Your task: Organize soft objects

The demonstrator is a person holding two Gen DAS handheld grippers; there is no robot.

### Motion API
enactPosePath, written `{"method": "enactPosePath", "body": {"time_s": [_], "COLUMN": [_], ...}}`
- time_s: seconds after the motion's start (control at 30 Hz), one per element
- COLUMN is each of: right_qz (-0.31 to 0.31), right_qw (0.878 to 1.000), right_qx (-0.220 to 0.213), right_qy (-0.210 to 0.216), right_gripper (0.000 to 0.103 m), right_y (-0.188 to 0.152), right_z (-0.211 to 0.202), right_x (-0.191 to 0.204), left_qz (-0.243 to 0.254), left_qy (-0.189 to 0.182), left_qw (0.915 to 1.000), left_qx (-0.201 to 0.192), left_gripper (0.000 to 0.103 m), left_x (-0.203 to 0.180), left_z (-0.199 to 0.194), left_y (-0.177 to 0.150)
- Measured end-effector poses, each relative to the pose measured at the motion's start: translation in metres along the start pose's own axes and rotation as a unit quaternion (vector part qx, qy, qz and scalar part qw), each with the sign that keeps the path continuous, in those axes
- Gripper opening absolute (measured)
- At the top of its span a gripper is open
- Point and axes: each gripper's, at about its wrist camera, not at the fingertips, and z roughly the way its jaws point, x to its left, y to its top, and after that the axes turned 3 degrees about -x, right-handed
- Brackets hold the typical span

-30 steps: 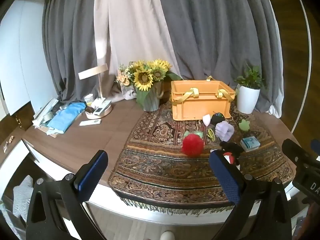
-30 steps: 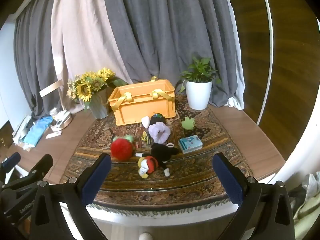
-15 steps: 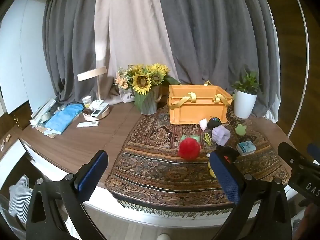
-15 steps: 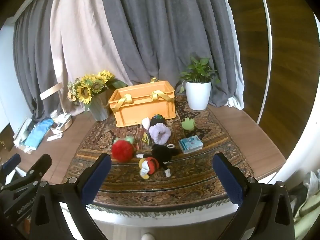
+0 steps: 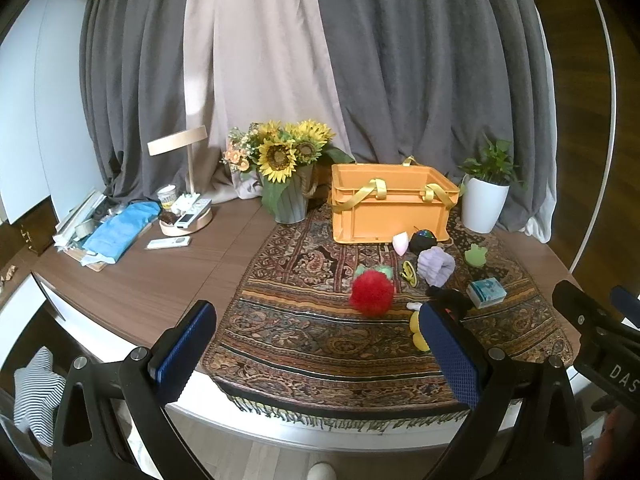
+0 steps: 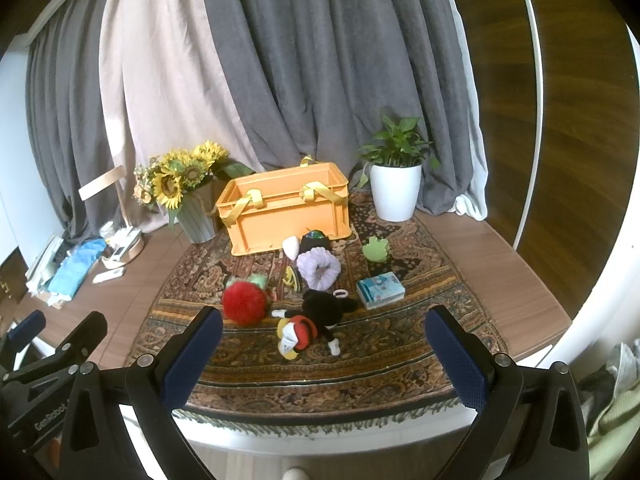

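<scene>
An orange crate (image 6: pixel 286 210) with yellow strap handles stands at the back of a patterned rug (image 6: pixel 380 344); it also shows in the left wrist view (image 5: pixel 390 210). In front of it lie soft toys: a red fluffy ball (image 6: pixel 243 303) (image 5: pixel 372 293), a black, red and yellow mouse plush (image 6: pixel 316 316), a lilac plush (image 6: pixel 319 269) (image 5: pixel 435 267), a green frog (image 6: pixel 375 249), a white-pink piece (image 6: pixel 291 246) and a dark ball (image 6: pixel 315 240). My left gripper (image 5: pixel 316 356) and my right gripper (image 6: pixel 320 354) are open and empty, held before the table's front edge.
A blue tissue pack (image 6: pixel 380 290) lies on the rug's right. A sunflower vase (image 6: pixel 188 200) stands left of the crate, a white potted plant (image 6: pixel 396 184) right of it. A blue cloth, remotes and a wooden lamp (image 5: pixel 180 184) sit at the far left. Curtains hang behind.
Both grippers have drawn back slightly from the table and the view has shifted a little. The toys and the crate have not moved. Both grippers stay open.
</scene>
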Motion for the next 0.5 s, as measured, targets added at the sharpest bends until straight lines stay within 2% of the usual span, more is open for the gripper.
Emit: {"method": "enactPosePath", "body": {"time_s": [0.5], "right_qz": [0.002], "right_qw": [1.0], "right_qx": [-0.003], "right_qy": [-0.002], "right_gripper": [0.102], "right_y": [0.004], "right_z": [0.0003], "right_x": [-0.0015], "left_qz": [-0.001], "left_qy": [0.0], "left_qw": [1.0], "left_qx": [0.0], "left_gripper": [0.103], "left_x": [-0.0014], "left_z": [0.0001], "left_y": [-0.0006]}}
